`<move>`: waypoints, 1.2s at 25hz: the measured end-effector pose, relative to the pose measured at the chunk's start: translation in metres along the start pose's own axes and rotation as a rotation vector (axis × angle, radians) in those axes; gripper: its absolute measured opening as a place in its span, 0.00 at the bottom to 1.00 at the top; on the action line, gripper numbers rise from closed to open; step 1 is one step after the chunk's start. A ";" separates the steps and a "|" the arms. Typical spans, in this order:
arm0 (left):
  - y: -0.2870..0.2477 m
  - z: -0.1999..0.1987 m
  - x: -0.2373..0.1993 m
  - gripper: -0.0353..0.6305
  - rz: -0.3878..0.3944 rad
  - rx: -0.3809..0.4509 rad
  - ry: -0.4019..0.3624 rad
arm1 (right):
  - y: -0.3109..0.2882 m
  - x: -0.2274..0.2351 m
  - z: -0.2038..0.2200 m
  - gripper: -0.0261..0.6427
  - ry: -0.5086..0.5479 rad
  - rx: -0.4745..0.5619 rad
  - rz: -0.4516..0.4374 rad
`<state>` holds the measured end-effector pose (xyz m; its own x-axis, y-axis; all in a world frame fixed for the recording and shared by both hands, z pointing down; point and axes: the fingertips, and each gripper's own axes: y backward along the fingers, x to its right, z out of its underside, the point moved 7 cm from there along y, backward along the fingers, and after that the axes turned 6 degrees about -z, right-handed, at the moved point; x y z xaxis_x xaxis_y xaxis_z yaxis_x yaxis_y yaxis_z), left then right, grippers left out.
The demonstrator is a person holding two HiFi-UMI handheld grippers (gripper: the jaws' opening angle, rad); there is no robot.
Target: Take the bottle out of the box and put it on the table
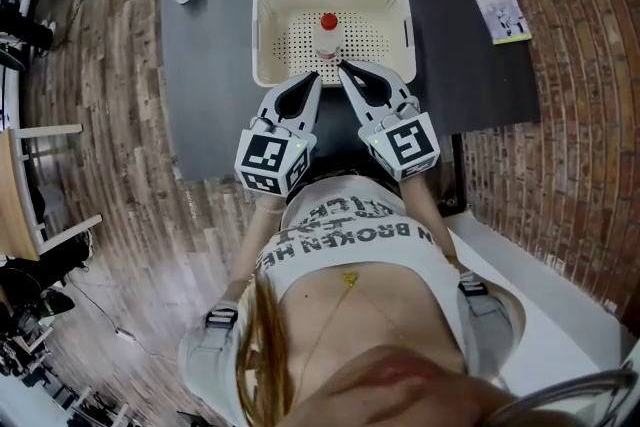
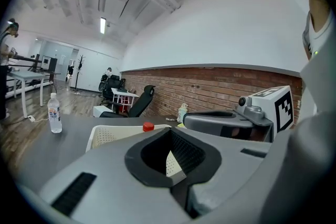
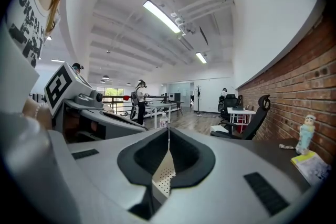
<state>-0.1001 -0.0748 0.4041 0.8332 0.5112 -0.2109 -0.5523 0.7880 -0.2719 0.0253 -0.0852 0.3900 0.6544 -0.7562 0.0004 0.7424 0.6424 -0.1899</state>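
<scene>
Bottle upright, red cap up, inside box, just past near rim, straight ahead of both tips. Left tool, right tool about equally near, both clenched, empty.

shirt: "BROKEN" legible, rest of print cut off | leaflet: print too small

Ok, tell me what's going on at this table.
A person holds tongs in each hand. The left tongs and right tongs are both shut and empty, tips by the near rim of the cream perforated plastic box on the dark table. The clear red-capped bottle stands inside it, ungrasped.
</scene>
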 end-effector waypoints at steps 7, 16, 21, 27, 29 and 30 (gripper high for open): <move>-0.016 -0.003 0.000 0.05 0.022 0.005 0.004 | -0.003 0.012 0.001 0.06 -0.006 -0.004 0.000; -0.024 -0.003 -0.005 0.05 0.014 -0.010 0.004 | -0.008 0.026 0.004 0.06 -0.010 -0.004 0.015; -0.028 -0.002 -0.007 0.05 0.016 -0.012 0.014 | -0.013 0.029 0.005 0.06 -0.008 -0.013 0.004; -0.030 -0.002 -0.006 0.05 0.016 -0.016 0.009 | -0.019 0.032 0.006 0.06 0.006 -0.021 -0.004; -0.030 0.000 -0.006 0.05 0.015 -0.025 0.013 | -0.021 0.033 0.007 0.06 0.020 -0.030 0.000; -0.029 0.001 -0.006 0.05 0.014 -0.030 0.014 | -0.023 0.034 0.007 0.06 0.024 -0.033 0.002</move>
<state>-0.0893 -0.1007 0.4145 0.8249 0.5171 -0.2282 -0.5648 0.7698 -0.2972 0.0317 -0.1244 0.4015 0.6522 -0.7577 -0.0234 0.7356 0.6400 -0.2220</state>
